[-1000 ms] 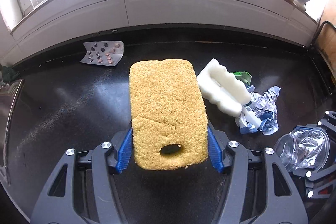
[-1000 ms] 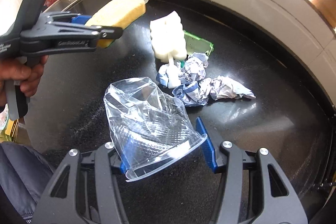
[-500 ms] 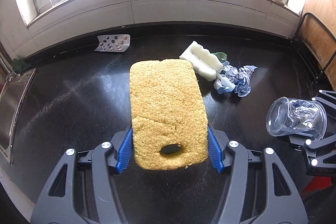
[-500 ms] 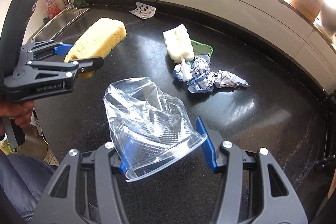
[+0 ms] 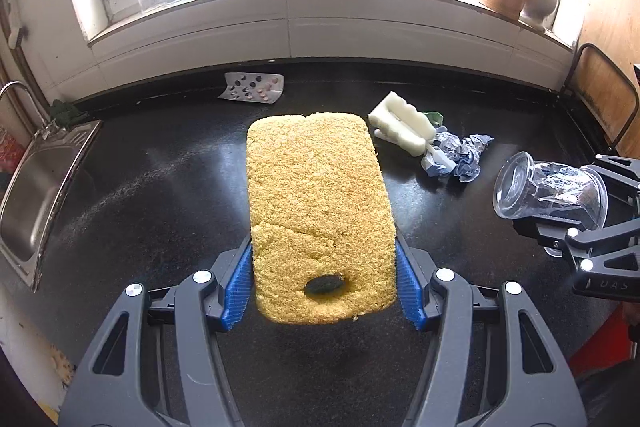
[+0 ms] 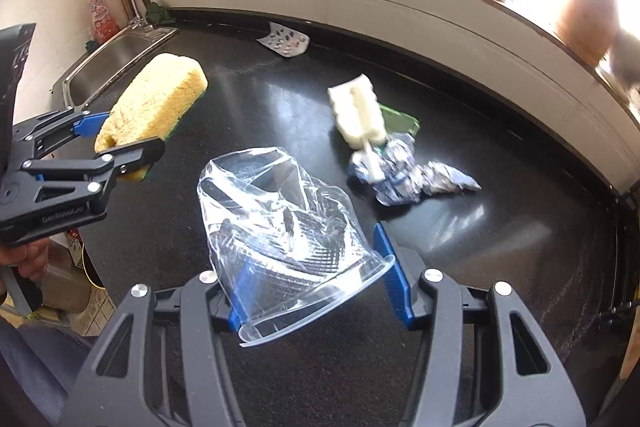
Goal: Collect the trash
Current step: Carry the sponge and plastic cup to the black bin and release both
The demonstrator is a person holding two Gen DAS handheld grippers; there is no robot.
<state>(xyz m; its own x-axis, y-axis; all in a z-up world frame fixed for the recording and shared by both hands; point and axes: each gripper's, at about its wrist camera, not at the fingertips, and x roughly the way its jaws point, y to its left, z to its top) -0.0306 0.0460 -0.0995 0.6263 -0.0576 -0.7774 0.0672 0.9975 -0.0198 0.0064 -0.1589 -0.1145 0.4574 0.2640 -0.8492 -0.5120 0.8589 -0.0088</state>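
Carry-off step: the left tool clamps a yellow sponge, the right tool a crushed clear plastic cup, both above the black surface. Next comes a bin (none visible); crumpled wrappers lie far right.

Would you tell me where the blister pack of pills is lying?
The blister pack lies on the black counter by the back wall, between the sink and white sponge.

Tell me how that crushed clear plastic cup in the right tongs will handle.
The clear plastic cup is already crumpled, so it is probably thin, light and likely to buckle further under squeeze. Its glossy walls may slip between the right tongs. Set on the counter, its round rim might let it roll.
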